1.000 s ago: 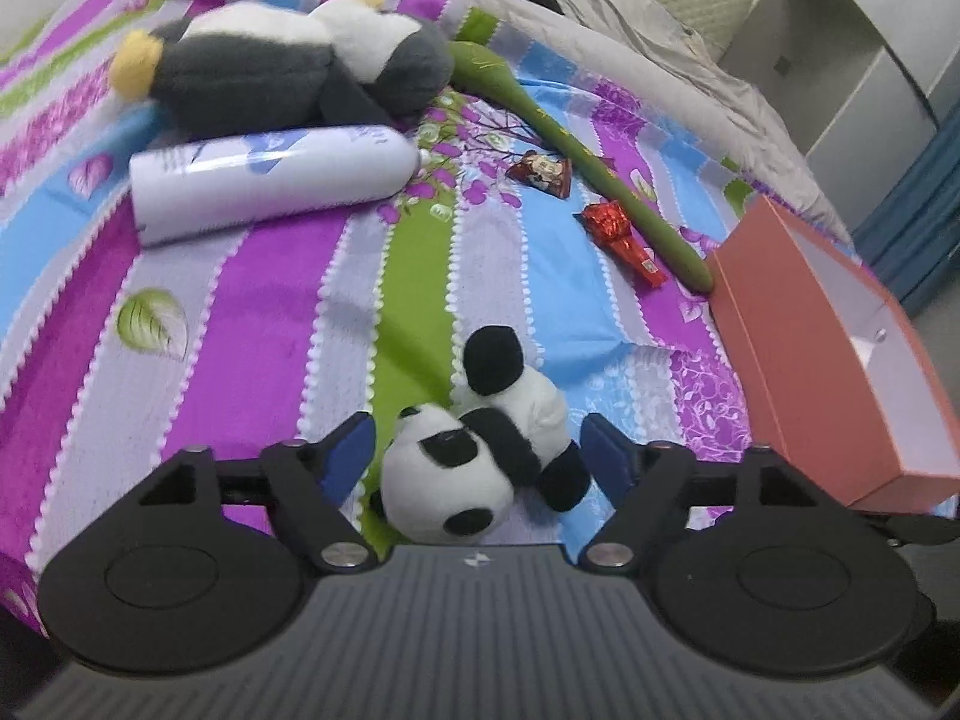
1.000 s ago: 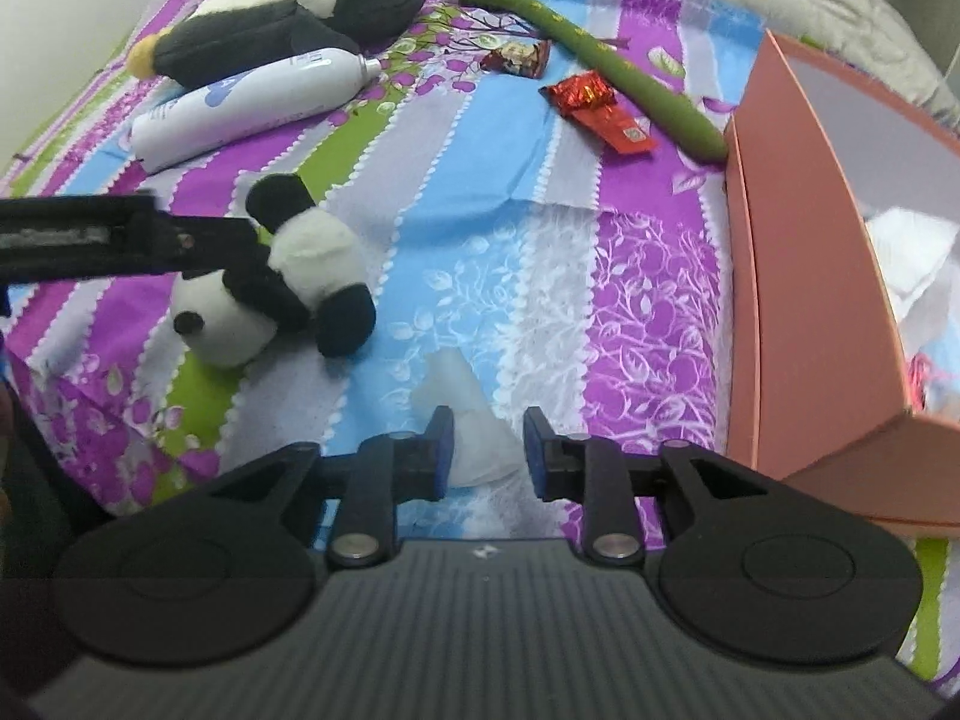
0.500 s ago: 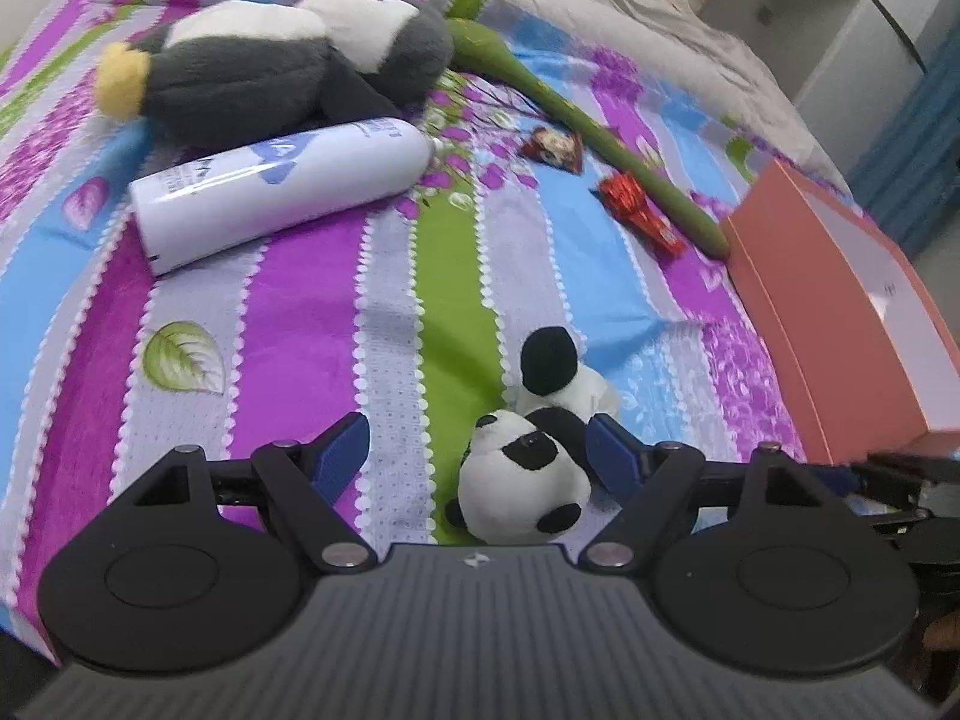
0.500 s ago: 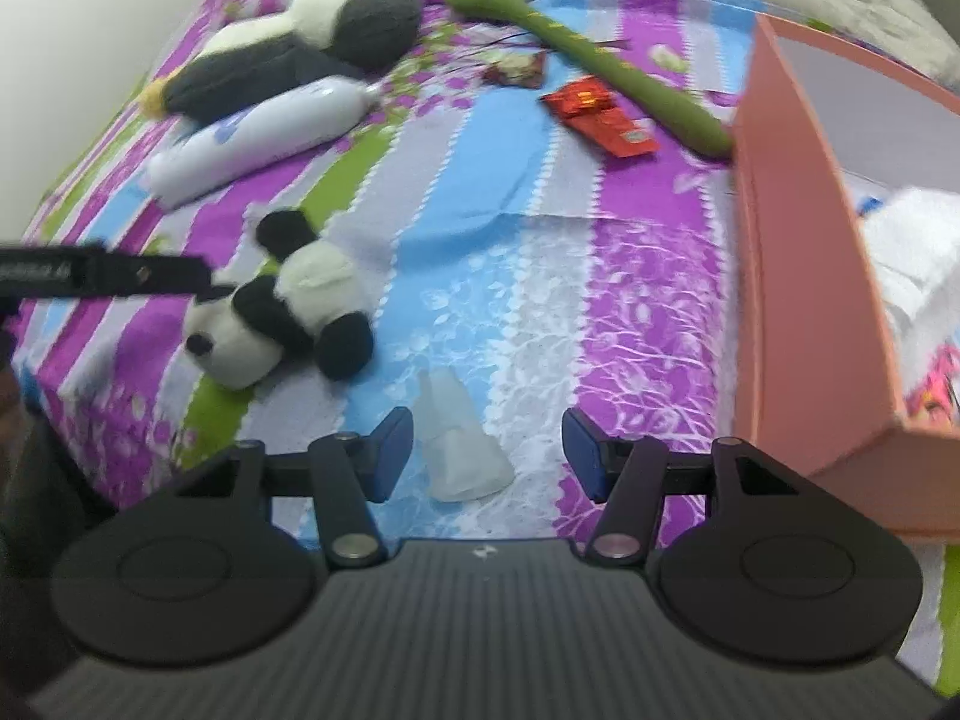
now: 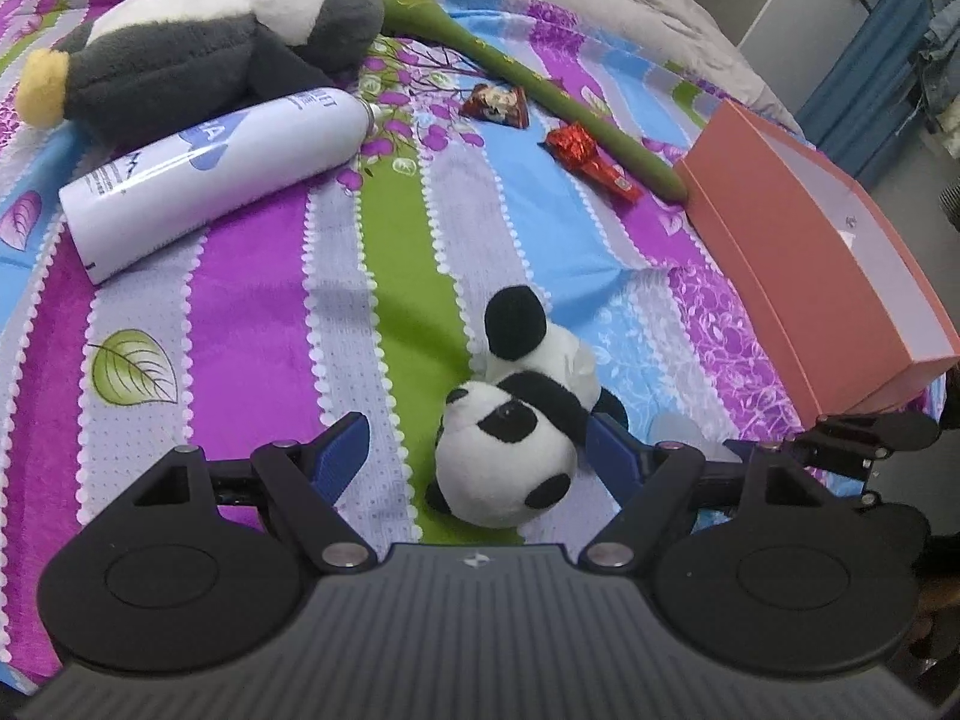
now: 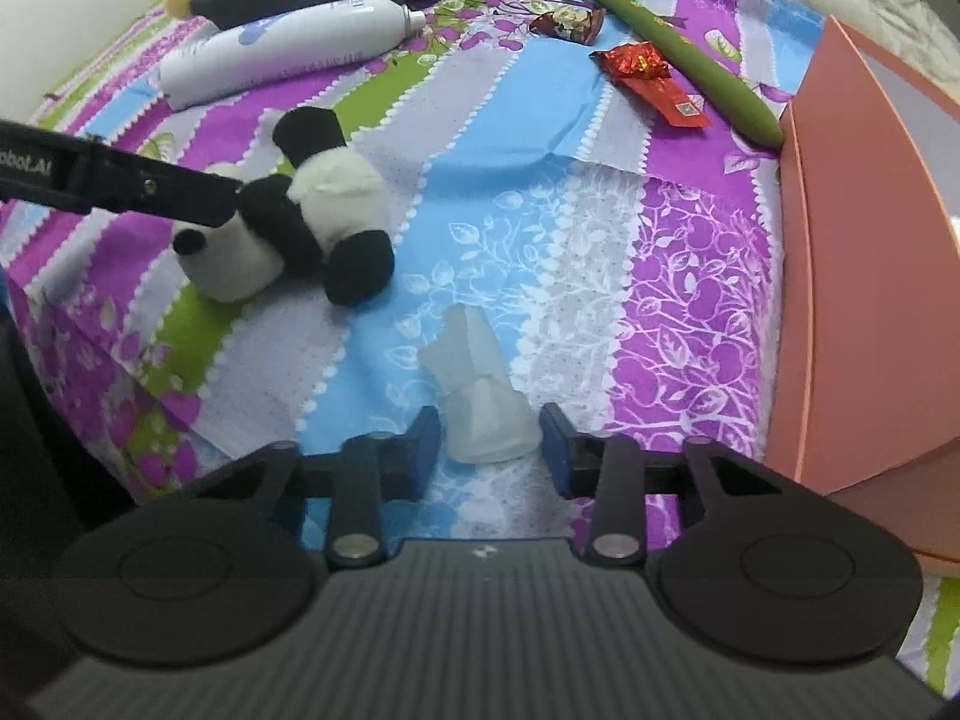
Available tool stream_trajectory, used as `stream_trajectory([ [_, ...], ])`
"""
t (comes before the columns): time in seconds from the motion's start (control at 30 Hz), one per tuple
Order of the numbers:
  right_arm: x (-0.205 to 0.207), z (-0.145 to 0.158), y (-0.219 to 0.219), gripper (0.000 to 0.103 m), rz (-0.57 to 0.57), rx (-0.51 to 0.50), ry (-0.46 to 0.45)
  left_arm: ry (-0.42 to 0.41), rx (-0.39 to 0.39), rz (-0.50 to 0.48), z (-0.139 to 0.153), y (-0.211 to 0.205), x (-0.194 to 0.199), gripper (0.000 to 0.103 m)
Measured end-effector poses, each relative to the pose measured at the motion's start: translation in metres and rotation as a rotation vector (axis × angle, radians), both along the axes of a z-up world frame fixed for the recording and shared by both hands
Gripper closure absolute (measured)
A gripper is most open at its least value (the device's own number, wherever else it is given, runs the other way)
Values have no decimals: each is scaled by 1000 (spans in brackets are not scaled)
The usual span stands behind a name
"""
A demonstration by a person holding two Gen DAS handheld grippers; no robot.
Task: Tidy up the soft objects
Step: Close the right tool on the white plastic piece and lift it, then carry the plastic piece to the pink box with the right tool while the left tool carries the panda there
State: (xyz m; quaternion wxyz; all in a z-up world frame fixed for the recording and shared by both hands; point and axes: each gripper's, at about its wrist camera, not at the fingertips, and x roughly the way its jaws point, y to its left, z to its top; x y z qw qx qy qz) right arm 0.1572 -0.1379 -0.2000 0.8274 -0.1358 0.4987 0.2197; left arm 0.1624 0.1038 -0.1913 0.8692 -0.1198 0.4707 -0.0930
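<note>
Panda plush [image 5: 519, 426] lies on its side on the striped bedspread [image 5: 252, 324], between the wide-apart blue fingers of the left hand-held gripper [image 5: 477, 456]; the right-hand finger [image 5: 612, 456] sits just against the toy's black arm, while the left-hand finger [image 5: 342, 450] stands clear of it, so nothing is clamped. Near the bed's front edge, a small translucent soft piece [image 6: 480, 402] rests between the fingers of the right hand-held gripper [image 6: 489, 447], whose jaws are closing around it; the pads stand just beside it, with slim gaps showing on both sides. Right of both toys, an open salmon-pink box [image 5: 822, 258] sits at the edge of the bed. Farther back, a white spray can [image 5: 222, 174] lies on its side just in front of a large grey and white plush [image 5: 204, 42] with a yellow tip. A long green soft stem [image 5: 528, 78] runs diagonally from the big plush toward the box's far corner, with a red foil wrapper [image 5: 591, 162] just beside it and a dark red snack packet [image 5: 495, 105] a little farther left.
</note>
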Motion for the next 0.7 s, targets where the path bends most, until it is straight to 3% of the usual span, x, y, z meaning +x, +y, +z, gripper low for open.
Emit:
stream_trajectory([
  [0.17,0,4,-2,73,-4,-3,2,1,-15,-13,-3,-2,1,22],
  [0.43,-4,10,-7,74,-41,-13,-16,13,-29,-36,-12,-10,6,41],
  [0.7,-10,13,-10,74,-107,22,-8,-15,-8,26,-7,-19,-1,44],
])
